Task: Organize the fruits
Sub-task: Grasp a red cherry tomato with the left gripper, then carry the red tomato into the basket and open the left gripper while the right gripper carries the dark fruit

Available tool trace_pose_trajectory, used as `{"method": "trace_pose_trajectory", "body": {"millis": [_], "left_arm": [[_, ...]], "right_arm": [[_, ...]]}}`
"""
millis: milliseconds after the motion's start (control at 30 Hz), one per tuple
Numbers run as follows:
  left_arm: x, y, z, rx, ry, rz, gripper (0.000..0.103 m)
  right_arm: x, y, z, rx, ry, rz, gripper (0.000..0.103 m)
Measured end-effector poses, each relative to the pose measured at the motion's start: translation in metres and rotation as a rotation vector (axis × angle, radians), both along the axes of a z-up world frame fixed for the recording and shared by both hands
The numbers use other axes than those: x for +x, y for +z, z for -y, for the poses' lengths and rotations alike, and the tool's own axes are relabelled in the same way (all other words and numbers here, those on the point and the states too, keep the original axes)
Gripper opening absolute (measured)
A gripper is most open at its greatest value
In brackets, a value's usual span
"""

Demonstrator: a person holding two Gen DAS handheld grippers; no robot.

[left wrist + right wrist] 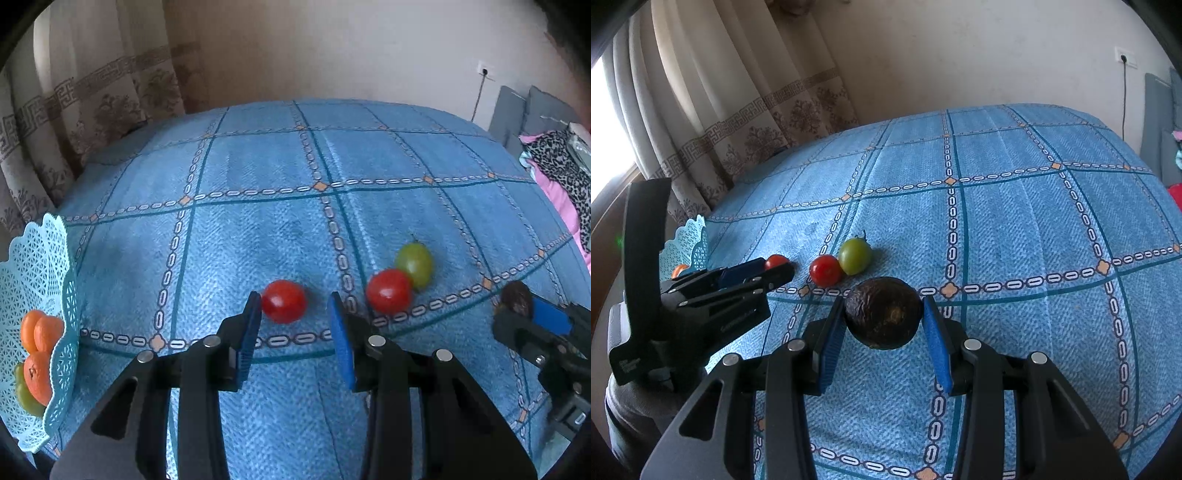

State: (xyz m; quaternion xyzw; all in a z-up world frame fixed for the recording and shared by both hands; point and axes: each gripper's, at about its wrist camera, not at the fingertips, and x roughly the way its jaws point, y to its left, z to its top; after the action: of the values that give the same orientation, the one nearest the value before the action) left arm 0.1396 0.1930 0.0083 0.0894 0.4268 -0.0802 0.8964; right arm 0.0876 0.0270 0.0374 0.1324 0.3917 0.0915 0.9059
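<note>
Left gripper [295,306] spread around red tomato [283,301]; right gripper [882,314] spread, flanking dark avocado [882,312] on blue tablecloth [1015,229].

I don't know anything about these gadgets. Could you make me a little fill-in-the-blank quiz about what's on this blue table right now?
1. The dark avocado sits between the fingers of the ____ gripper.
2. The left gripper reaches toward a lone ____ tomato.
3. The other red tomato touches a ____ tomato.
4. The orange fruits lie in a light blue ____.

Missing words: right; red; green; basket
</note>
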Motion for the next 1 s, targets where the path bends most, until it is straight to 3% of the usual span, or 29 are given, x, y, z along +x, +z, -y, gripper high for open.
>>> {"method": "trace_pose_trajectory", "body": {"millis": [267, 367, 567, 1000], "left_arm": [[0.008, -0.006, -0.004, 0.009, 0.011, -0.005, 0.038], [0.008, -0.005, -0.004, -0.005, 0.008, 0.003, 0.027], [-0.005, -0.001, -0.007, -0.022, 0.001, 0.019, 0.027], [-0.045, 0.039, -0.026, -0.054, 0.029, 0.131, 0.027]], "right_arm": [[0.001, -0.001, -0.002, -0.004, 0.002, 0.0, 0.042], [0.001, -0.001, -0.002, -0.003, 0.002, 0.0, 0.042], [0.002, -0.001, -0.001, -0.001, 0.004, 0.002, 0.042], [-0.004, 0.003, -0.004, 0.006, 0.017, 0.035, 0.042]]}}
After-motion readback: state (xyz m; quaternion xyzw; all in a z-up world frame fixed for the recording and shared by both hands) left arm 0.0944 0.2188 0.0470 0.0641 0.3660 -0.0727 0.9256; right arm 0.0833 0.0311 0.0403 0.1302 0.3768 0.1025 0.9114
